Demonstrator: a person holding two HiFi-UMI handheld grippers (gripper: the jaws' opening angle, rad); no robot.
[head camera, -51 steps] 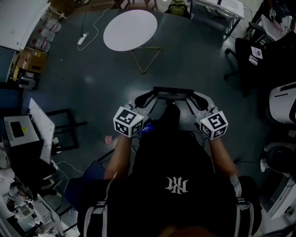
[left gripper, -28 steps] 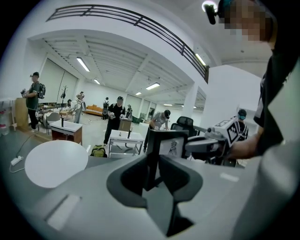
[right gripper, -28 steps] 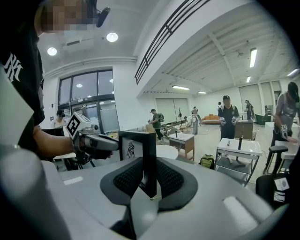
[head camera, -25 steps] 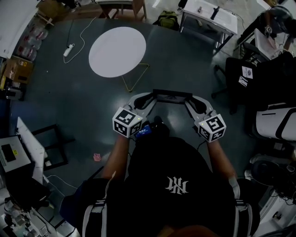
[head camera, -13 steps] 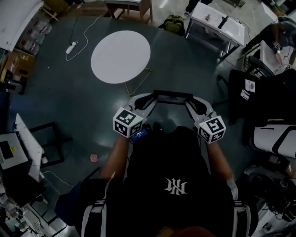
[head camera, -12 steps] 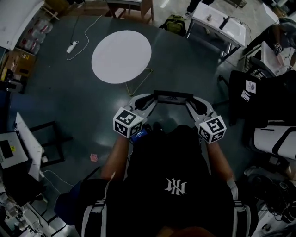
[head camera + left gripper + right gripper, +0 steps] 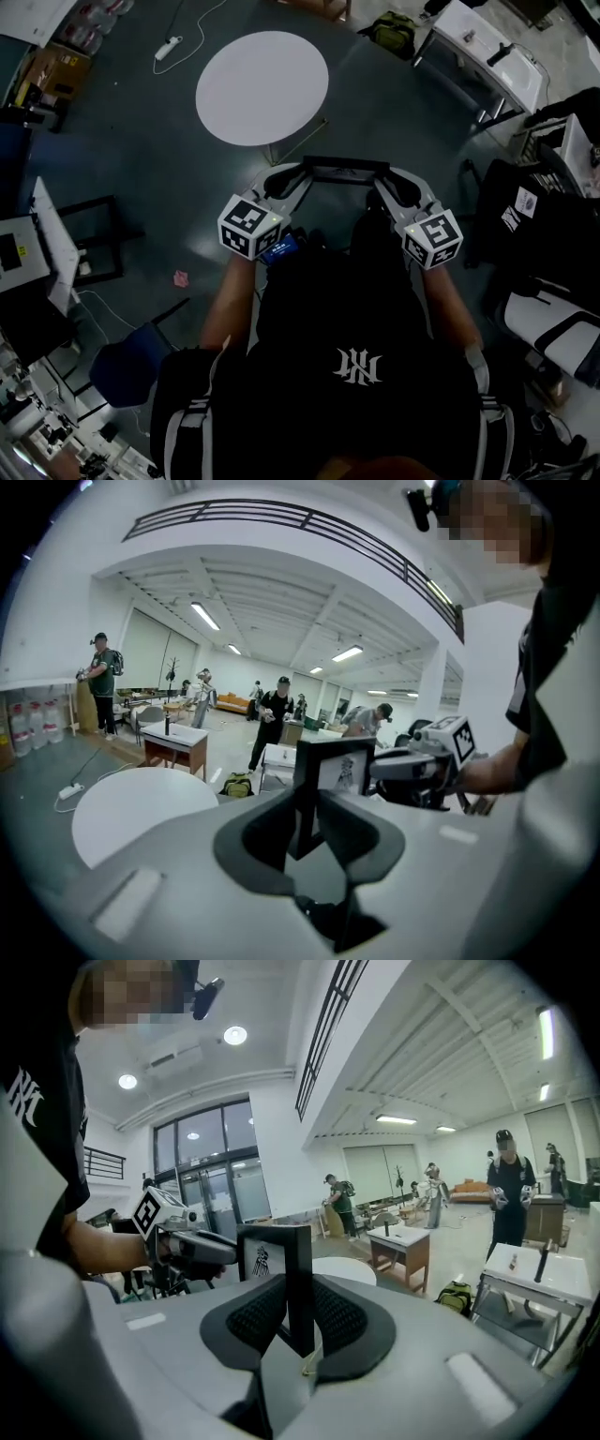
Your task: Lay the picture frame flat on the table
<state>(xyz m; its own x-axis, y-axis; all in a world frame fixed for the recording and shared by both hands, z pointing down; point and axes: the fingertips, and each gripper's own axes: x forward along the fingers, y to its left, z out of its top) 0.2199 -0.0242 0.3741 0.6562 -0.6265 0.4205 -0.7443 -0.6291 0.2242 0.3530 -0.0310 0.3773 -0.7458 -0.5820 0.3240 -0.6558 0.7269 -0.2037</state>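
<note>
I carry a black picture frame (image 7: 345,169) in the air at chest height, held by its two side edges. In the left gripper view the frame (image 7: 330,769) stands upright, a small drawing on its white sheet, and my left gripper (image 7: 305,819) is shut on its near edge. My right gripper (image 7: 298,1321) is shut on the opposite edge of the frame (image 7: 275,1258). From above, the left gripper (image 7: 298,175) and right gripper (image 7: 382,178) flank the frame. The round white table (image 7: 262,87) stands on the floor just ahead.
Thin yellow wire legs (image 7: 281,150) hold the table up. A black chair frame (image 7: 94,234) and a blue stool (image 7: 127,364) stand on the left. A white desk (image 7: 487,56) and office chairs (image 7: 553,328) fill the right. A power strip (image 7: 169,49) lies on the floor. People stand far off.
The floor and the round table have shifted in the head view as the person walks; the table now lies closer ahead. Both grippers keep the same hold on the frame.
</note>
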